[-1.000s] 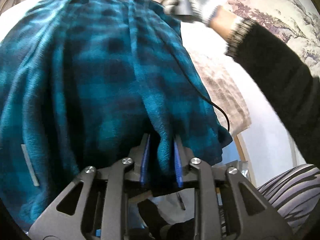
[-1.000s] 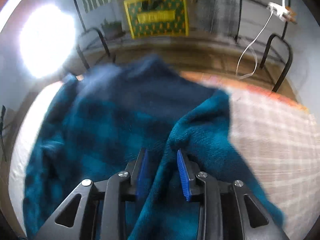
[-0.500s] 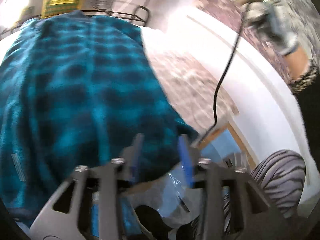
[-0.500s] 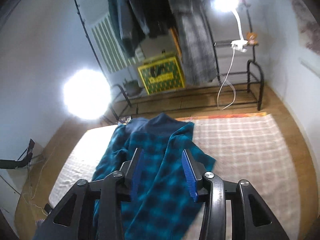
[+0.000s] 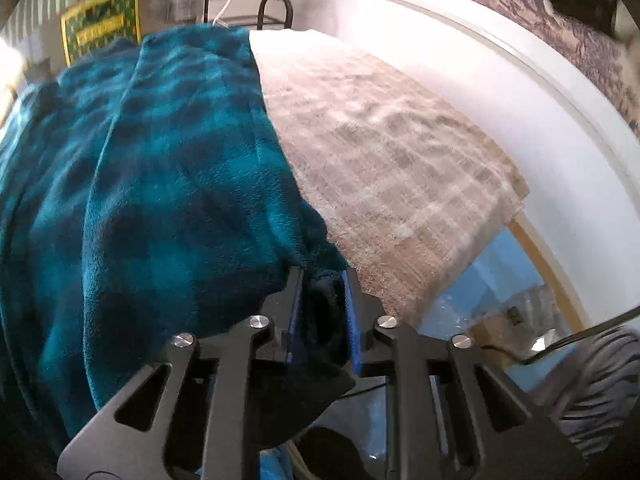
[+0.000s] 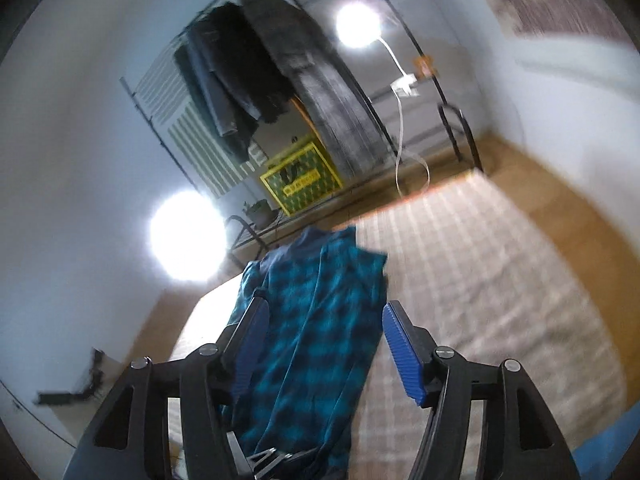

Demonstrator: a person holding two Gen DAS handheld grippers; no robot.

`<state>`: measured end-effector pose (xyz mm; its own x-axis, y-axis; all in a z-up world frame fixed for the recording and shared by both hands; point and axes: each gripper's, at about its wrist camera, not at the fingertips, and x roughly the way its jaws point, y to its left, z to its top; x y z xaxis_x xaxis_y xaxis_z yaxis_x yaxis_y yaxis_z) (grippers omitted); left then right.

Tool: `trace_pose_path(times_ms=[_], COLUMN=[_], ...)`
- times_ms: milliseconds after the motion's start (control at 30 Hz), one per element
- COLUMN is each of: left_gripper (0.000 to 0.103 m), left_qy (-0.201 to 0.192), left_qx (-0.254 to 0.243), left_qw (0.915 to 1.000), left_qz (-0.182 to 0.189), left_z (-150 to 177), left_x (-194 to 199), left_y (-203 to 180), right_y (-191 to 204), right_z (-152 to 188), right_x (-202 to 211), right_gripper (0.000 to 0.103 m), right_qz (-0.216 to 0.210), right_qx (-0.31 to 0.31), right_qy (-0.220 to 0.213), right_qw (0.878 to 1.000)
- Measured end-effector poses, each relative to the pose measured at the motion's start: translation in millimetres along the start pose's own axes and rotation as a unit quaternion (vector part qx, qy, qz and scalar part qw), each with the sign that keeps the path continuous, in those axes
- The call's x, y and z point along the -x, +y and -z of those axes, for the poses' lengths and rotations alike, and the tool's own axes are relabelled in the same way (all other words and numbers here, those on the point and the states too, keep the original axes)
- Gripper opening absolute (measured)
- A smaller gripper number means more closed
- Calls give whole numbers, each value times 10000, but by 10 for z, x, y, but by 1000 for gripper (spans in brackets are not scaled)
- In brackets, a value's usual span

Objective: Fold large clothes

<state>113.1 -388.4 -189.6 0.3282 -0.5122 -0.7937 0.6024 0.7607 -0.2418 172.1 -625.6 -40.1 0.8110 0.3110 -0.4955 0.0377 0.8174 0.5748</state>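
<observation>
The teal-and-black plaid fleece garment (image 5: 168,184) lies spread along the left half of a bed, on a pale checked bedspread (image 5: 392,152); in the right wrist view the garment (image 6: 316,320) runs as a long strip from 6 o'clock up to 12 o'clock, its darker collar end farthest away, toward the clothes rack (image 6: 256,80) and yellow crate (image 6: 300,180). Its soft, folded right edge is straight, with gentle lengthwise creases. The left tongs (image 5: 320,304) are closing, the blue pads nearly together and pinching the garment's near corner, a dark fold bunched between them. The right tongs (image 6: 324,344) are opening, pads wide apart, held above the garment with nothing between them or touching them. A white wall (image 5: 460,80) lies at 2 o'clock.
</observation>
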Motion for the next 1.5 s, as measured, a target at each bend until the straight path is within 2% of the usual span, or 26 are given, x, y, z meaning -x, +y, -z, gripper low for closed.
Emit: trace_pose_path(times_ms=[100,233,300,433,533,567,600,633,667,700,733,767,933,1067,1233,1367,1500], left_gripper=[13,12,12,12,12,12,12,12,12,12,12,12,11,11,9,9,8], left_qy=[-195,-686,-820,-854,-821,-792,-769,-742,-719,-707,-702,-705,-763,-852,-908,-873,-869], left_qx=[483,1174,1413,1687,1785,1796,1810,1815,1800,1791,1797,1834,2205,2499,2814,2852,3127], left_qw=[9979,9876,9825,9771,9754,9752,9749,9747,9749,9751,9749,9739,9629,9531,9410,9439,9364], left_qz=[392,787,892,974,1004,1018,1044,1078,1099,1098,1108,1133,1355,1477,1643,1414,1333], left_z=[-24,-20,9,69,117,116,127,121,119,116,115,119,174,257,457,673,867], left_x=[224,630,749,804,793,770,750,718,687,665,642,630,645,756,915,1028,1156], left_y=[159,356,442,535,549,549,546,538,526,514,514,523,676,842,1040,1153,1373], right_y=[-175,-371,-453,-577,-629,-650,-677,-703,-727,-753,-768,-746,-362,27,694,1183,1613], right_z=[121,262,326,455,566,597,625,610,573,536,500,467,278,219,158,238,488], right_x=[-389,-1025,-1358,-2057,-2494,-2608,-2716,-2782,-2819,-2876,-2930,-2945,-2952,-2987,-3088,-3286,-3565], right_gripper=[63,64,70,70,65,60,51,46,35,13,8,8,6,6,6,6,6], right_qz=[128,59,54,-79,-104,-86,-65,-81,-129,-324,-464,-411,256,758,1165,1234,1310], right_qx=[-141,-457,-665,-1130,-1293,-1322,-1365,-1438,-1528,-1659,-1774,-1748,-861,-199,858,1434,2048], right_qy=[253,685,890,1227,1474,1547,1619,1526,1466,1459,1464,1436,1433,1490,1470,1549,1783], right_qw=[9995,9966,9938,9860,9805,9790,9773,9777,9772,9747,9721,9732,9856,9857,9785,9696,9535])
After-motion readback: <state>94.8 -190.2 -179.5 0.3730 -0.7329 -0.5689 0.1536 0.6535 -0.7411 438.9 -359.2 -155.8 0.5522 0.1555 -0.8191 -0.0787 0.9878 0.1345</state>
